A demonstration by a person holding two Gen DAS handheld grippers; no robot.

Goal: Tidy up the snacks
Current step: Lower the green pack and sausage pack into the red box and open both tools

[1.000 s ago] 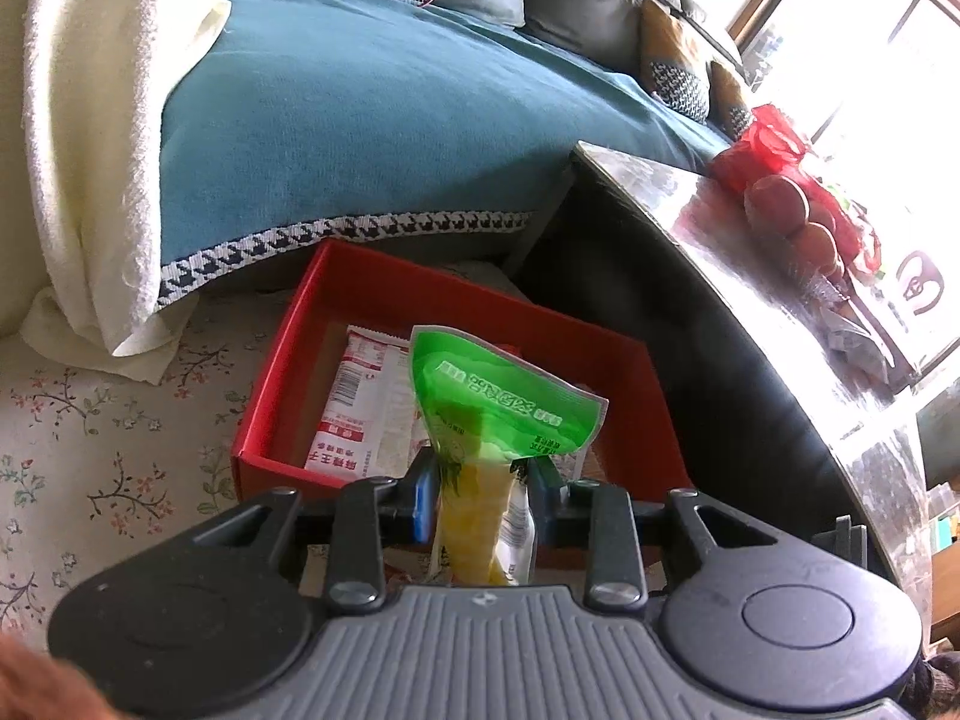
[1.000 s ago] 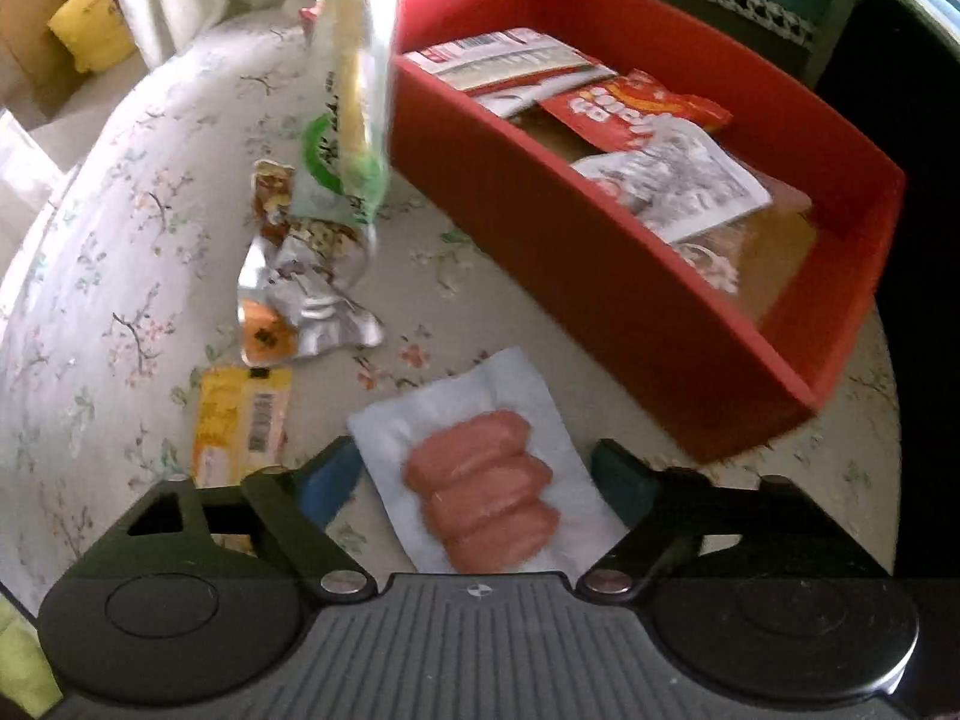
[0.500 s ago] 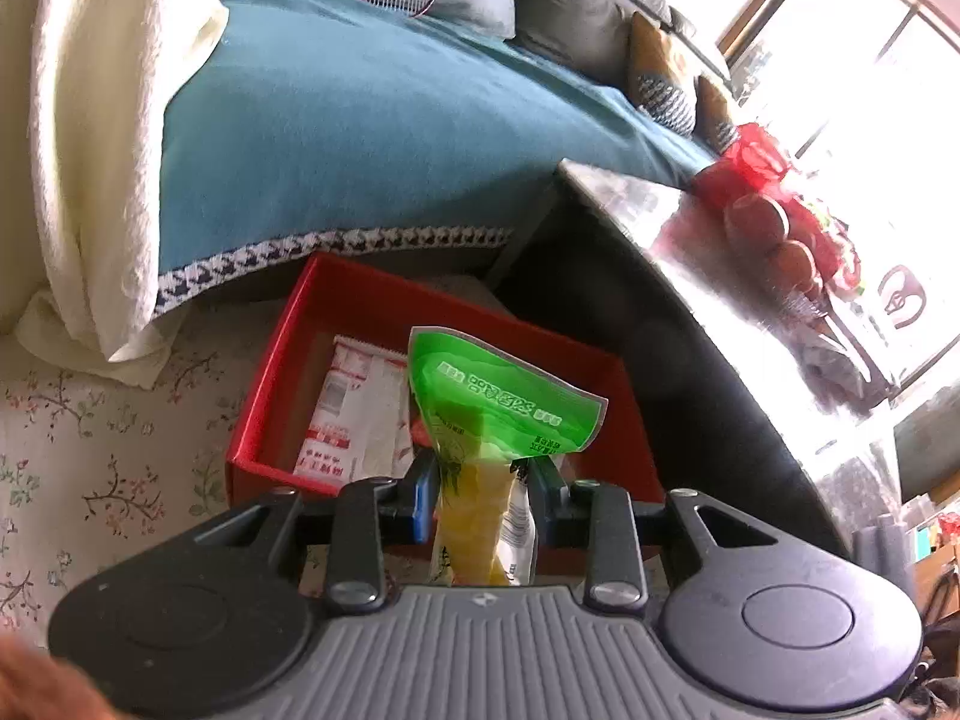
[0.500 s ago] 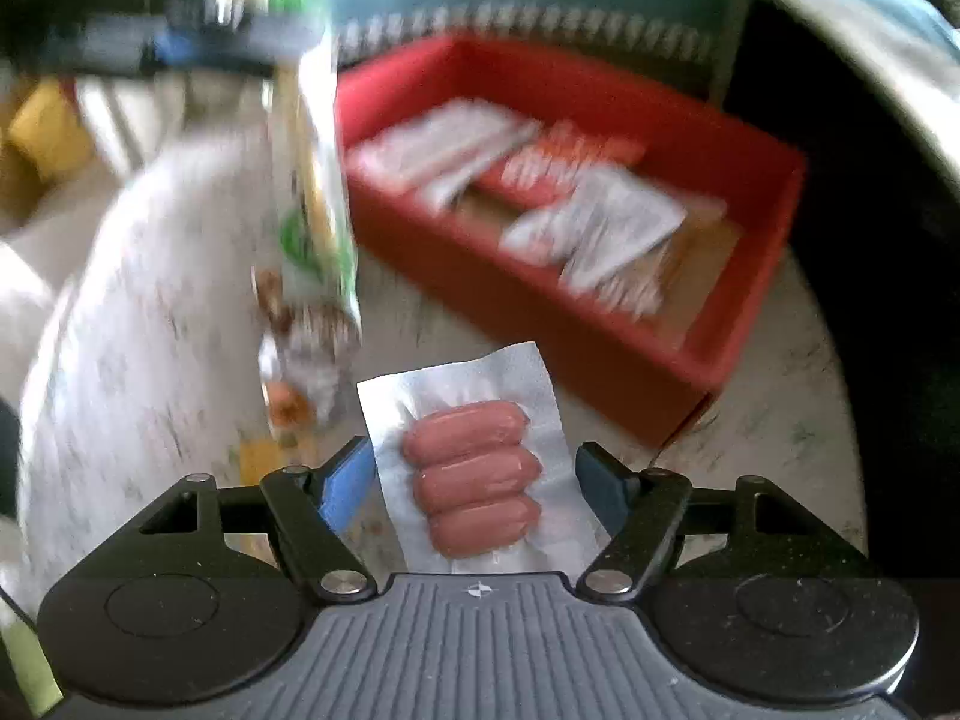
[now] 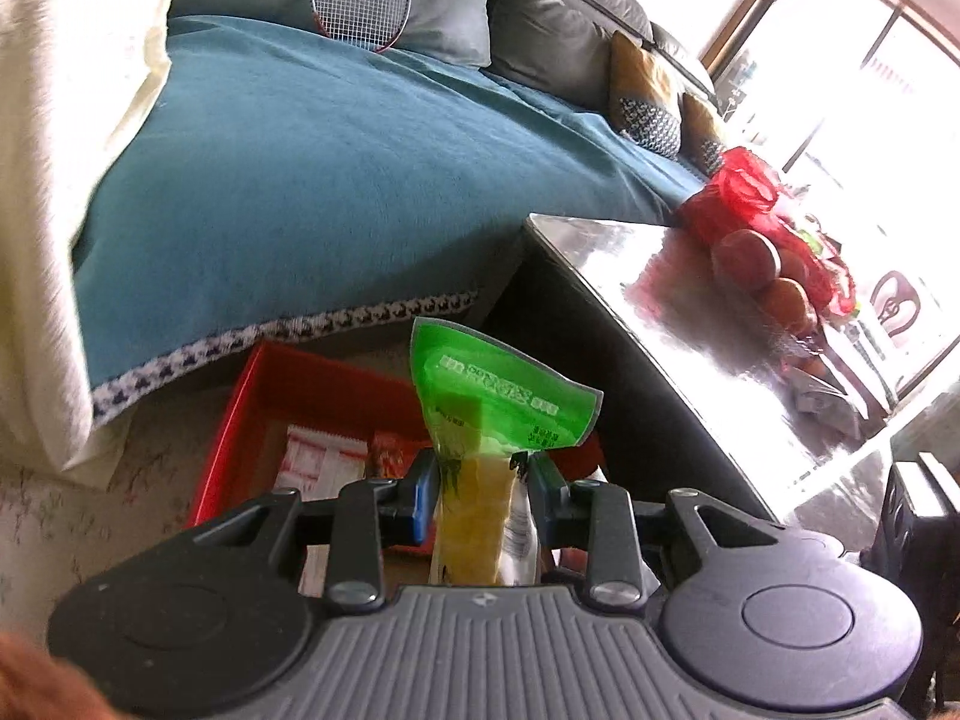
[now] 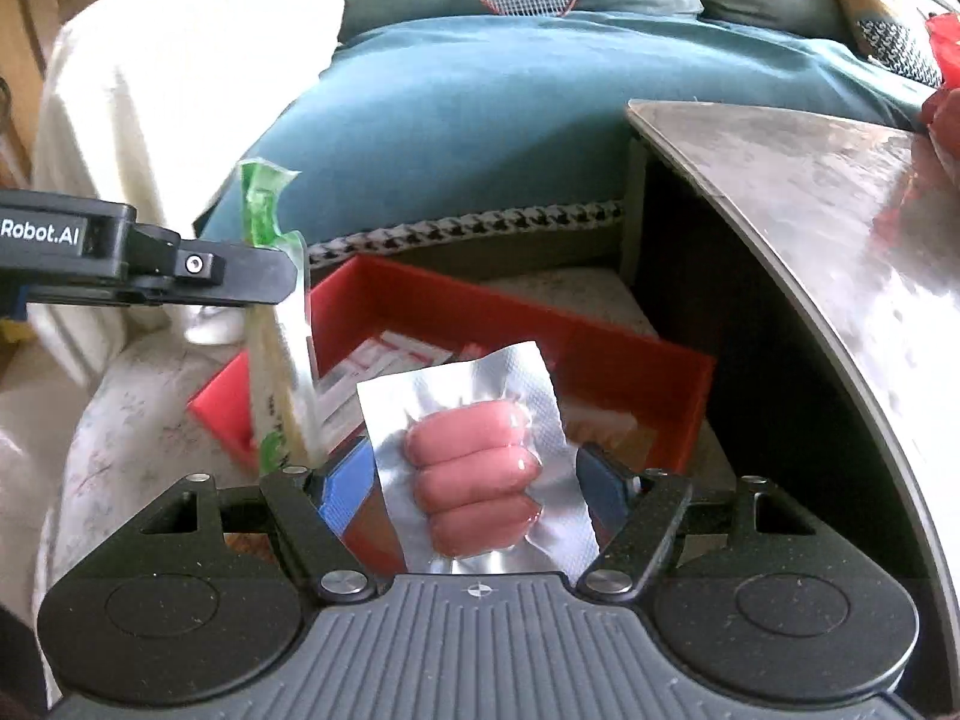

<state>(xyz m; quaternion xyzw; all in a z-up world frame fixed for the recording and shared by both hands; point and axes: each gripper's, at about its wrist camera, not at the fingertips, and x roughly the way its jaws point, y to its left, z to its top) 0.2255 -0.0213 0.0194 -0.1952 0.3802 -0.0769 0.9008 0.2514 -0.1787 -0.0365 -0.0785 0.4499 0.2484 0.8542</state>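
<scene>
My left gripper [image 5: 480, 483] is shut on a green and yellow snack pouch [image 5: 489, 414], held upright in the air above the red box [image 5: 240, 414]; the pouch also shows in the right wrist view [image 6: 282, 360]. My right gripper [image 6: 474, 480] is shut on a clear vacuum pack of three pink sausages [image 6: 474, 468], lifted off the surface just in front of the red box [image 6: 660, 372]. The box holds several flat snack packets [image 6: 384, 360], partly hidden by both held packs.
A teal blanket with a houndstooth edge [image 5: 336, 180] covers the sofa behind the box. A glossy table [image 5: 720, 330] with red-bagged fruit [image 5: 762, 228] stands to the right. A cream throw [image 6: 168, 90] lies left. The floral cloth [image 6: 102, 450] lies under the box.
Both grippers have risen and tilted up. The right gripper closed on the sausage pack and lifted it off the floral cloth. The left gripper still holds the green pouch, now higher.
</scene>
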